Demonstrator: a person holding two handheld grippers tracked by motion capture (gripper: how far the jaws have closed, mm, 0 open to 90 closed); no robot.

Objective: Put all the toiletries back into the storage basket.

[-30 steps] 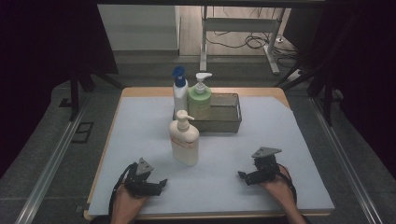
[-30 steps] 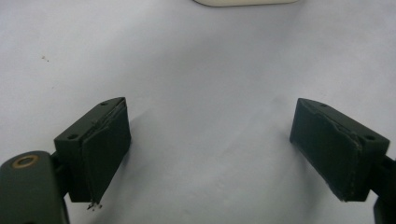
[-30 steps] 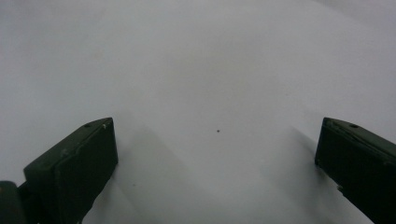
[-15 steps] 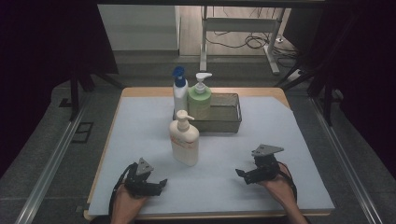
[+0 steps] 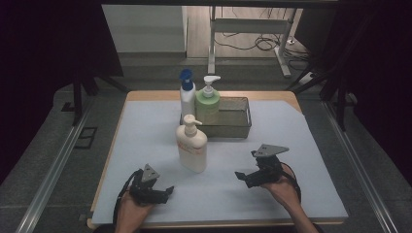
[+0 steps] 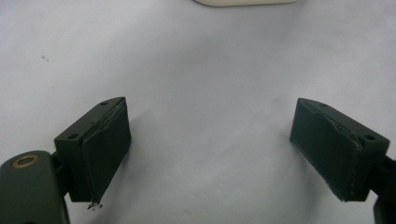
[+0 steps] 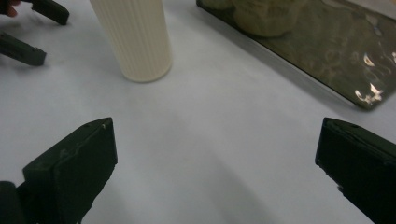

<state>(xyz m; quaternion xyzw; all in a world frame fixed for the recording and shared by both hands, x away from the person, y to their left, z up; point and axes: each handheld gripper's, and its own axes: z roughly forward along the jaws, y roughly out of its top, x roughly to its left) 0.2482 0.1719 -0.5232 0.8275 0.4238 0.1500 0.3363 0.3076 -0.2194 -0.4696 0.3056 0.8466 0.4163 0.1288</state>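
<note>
A white bottle with a blue cap (image 5: 186, 95) and a green pump bottle (image 5: 207, 103) stand at the left end of a dark metal tray (image 5: 239, 122), far on the pale blue counter (image 5: 145, 131).

Three pump bottles: one cream bottle (image 5: 191, 148), one green bottle (image 5: 207, 104), one white bottle with blue cap (image 5: 186, 97). One metal basket (image 5: 237, 125). Two hand-held grippers: left hand-held gripper (image 5: 158, 192), right hand-held gripper (image 5: 247, 175).

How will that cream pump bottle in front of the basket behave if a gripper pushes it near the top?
The cream pump bottle stands tall on a narrow base, so a high push would probably tip it. Its ribbed wall may aid grip. Likely rigid plastic; its fill cannot be judged.
</note>
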